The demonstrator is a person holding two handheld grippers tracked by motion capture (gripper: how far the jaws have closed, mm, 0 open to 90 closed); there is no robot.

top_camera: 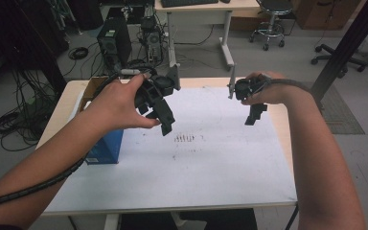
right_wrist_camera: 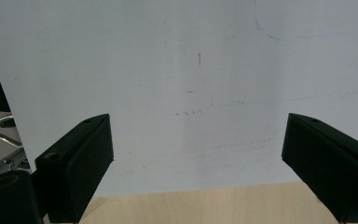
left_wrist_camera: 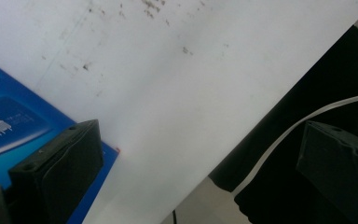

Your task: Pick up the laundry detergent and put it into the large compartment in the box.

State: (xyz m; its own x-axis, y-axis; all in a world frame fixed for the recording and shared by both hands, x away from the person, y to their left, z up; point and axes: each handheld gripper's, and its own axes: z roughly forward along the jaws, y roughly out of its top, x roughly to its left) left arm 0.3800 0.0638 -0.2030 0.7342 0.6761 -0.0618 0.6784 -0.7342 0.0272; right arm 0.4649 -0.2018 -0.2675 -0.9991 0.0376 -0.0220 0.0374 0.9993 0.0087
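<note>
A person's hands hold two black grippers above a white sheet [top_camera: 206, 158] that covers a light wooden table [top_camera: 67, 91]. My left gripper [top_camera: 165, 125] hangs over the sheet's left part, just right of a blue box [top_camera: 106, 147]. In the left gripper view its jaws stand wide apart with nothing between them, and the blue box [left_wrist_camera: 9, 121] lies by the left jaw. My right gripper [top_camera: 255, 116] hovers near the sheet's far right corner. Its jaws in the right gripper view are far apart over the bare white sheet [right_wrist_camera: 191, 93].
Faint dark marks [top_camera: 184, 139] dot the sheet's middle. A cardboard box [top_camera: 92, 88] sits behind the blue box at the table's left. Beyond the table stand a computer tower [top_camera: 113, 44], cables, a desk [top_camera: 201, 9], a stool [top_camera: 270, 24] and a dark slanted post [top_camera: 345, 48].
</note>
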